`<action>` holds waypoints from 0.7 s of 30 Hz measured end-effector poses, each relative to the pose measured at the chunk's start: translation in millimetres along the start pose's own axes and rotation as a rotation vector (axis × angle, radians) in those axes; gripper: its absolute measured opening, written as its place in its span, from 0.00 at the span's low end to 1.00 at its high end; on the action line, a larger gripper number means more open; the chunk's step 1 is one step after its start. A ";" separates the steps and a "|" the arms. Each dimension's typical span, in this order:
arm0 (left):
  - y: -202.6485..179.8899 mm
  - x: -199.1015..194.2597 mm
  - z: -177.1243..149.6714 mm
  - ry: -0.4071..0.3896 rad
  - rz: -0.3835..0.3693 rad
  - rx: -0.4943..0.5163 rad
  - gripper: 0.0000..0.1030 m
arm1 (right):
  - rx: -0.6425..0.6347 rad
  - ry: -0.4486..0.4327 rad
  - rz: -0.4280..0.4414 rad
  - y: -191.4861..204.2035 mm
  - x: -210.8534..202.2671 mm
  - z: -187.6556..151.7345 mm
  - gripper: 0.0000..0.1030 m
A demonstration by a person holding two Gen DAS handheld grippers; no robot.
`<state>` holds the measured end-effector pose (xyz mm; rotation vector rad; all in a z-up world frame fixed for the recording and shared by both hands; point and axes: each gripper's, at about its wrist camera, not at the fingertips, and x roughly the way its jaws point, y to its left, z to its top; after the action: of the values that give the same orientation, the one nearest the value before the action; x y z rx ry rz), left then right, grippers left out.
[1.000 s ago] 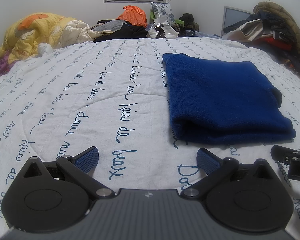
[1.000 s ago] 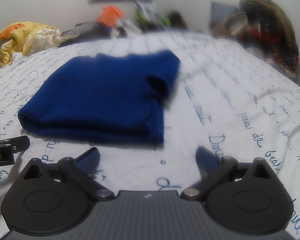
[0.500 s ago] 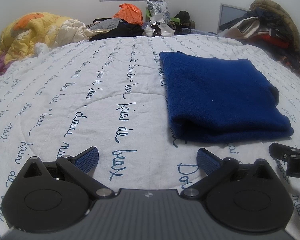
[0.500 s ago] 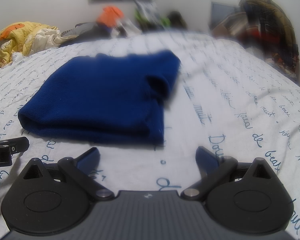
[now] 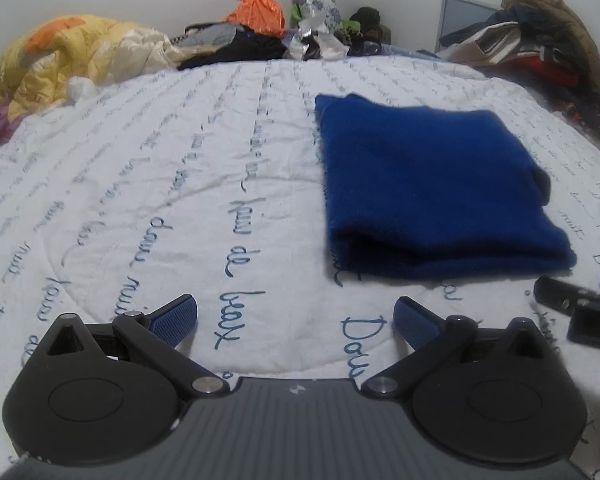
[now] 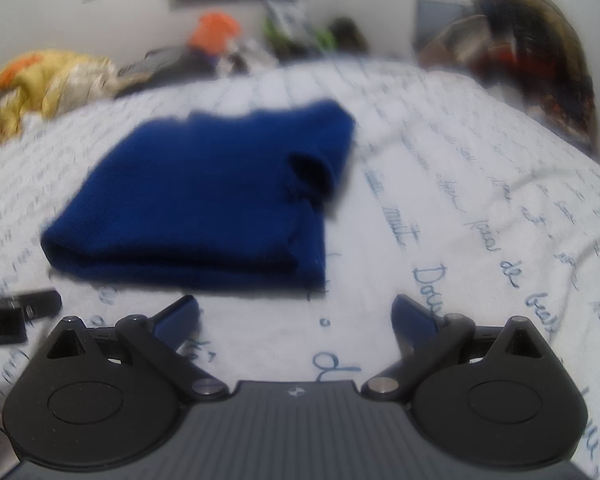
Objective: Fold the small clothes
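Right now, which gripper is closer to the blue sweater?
Right, only slightly. The right gripper sits just short of the blue sweater, near its right corner. The left gripper is off its left corner, over bare bedspread.

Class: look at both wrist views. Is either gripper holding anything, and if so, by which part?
Nothing is held. The left gripper and right gripper are both open and empty, short of the folded blue garment.
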<state>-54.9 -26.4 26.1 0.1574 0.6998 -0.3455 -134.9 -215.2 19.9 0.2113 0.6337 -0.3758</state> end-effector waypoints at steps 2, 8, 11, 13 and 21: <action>-2.8 -9.2 2.7 -0.026 0.020 0.019 1.00 | 0.014 -0.029 0.005 1.1 -10.5 1.7 1.00; -6.5 -17.7 8.6 -0.015 0.039 0.026 1.00 | 0.011 -0.032 0.023 5.3 -27.5 14.9 1.00; -2.2 -17.7 9.4 -0.006 0.027 -0.003 1.00 | 0.024 -0.023 0.029 5.0 -30.5 17.7 1.00; -1.0 -18.7 10.0 -0.010 0.041 -0.004 1.00 | 0.020 -0.026 0.029 5.8 -33.0 18.6 1.00; 4.1 -18.5 12.2 -0.004 0.076 -0.012 1.00 | 0.012 -0.013 0.036 10.2 -32.5 19.6 1.00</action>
<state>-59.2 -21.0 47.6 0.1718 0.6904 -0.2691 -144.4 -202.9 56.0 0.2309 0.6138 -0.3461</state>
